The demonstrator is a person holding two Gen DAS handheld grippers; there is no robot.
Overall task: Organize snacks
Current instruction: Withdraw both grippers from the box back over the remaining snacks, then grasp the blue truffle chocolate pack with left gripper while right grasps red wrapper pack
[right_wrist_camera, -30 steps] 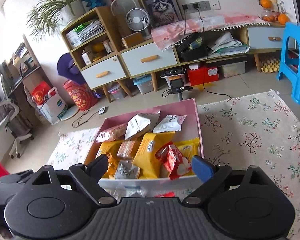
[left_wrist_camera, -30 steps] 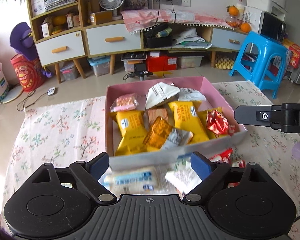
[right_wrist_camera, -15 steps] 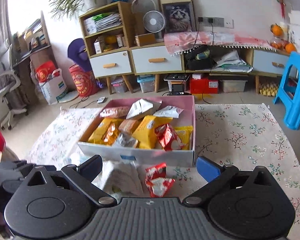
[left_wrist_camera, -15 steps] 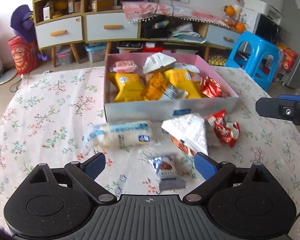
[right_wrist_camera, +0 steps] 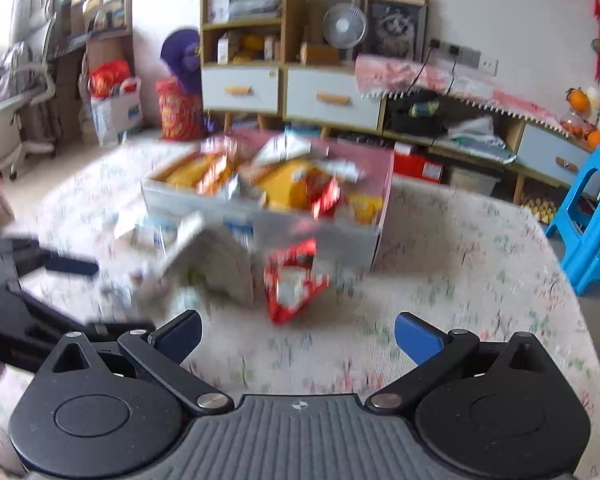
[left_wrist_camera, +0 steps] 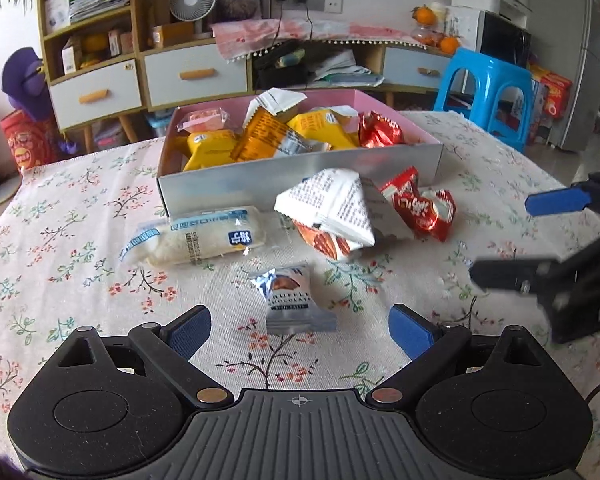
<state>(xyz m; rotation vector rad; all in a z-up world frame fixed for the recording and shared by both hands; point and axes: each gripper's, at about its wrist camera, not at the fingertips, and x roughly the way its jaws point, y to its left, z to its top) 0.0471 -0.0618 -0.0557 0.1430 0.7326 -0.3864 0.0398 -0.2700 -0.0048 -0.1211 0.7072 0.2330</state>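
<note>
A pink box (left_wrist_camera: 300, 174) on the floral tablecloth holds several yellow, orange and red snack packs. In front of it lie a long white pack (left_wrist_camera: 204, 238), a white triangular pack (left_wrist_camera: 332, 206), a red pack (left_wrist_camera: 424, 210) and a small silver pack (left_wrist_camera: 292, 300). My left gripper (left_wrist_camera: 300, 330) is open and empty, just short of the silver pack. My right gripper (right_wrist_camera: 298, 332) is open and empty, short of the red pack (right_wrist_camera: 292, 284) and white pack (right_wrist_camera: 216, 268); it also shows at the right of the left wrist view (left_wrist_camera: 540, 236). The right wrist view is blurred.
The box (right_wrist_camera: 268, 224) sits mid-table. A blue stool (left_wrist_camera: 488, 96) stands past the table's far right edge. Cabinets with drawers (left_wrist_camera: 196, 76) line the back wall. The left gripper's arm (right_wrist_camera: 40, 280) shows at the left of the right wrist view.
Both grippers have pulled back from the box toward the near side of the table and dropped lower. The loose packs in front of the box have come into full view.
</note>
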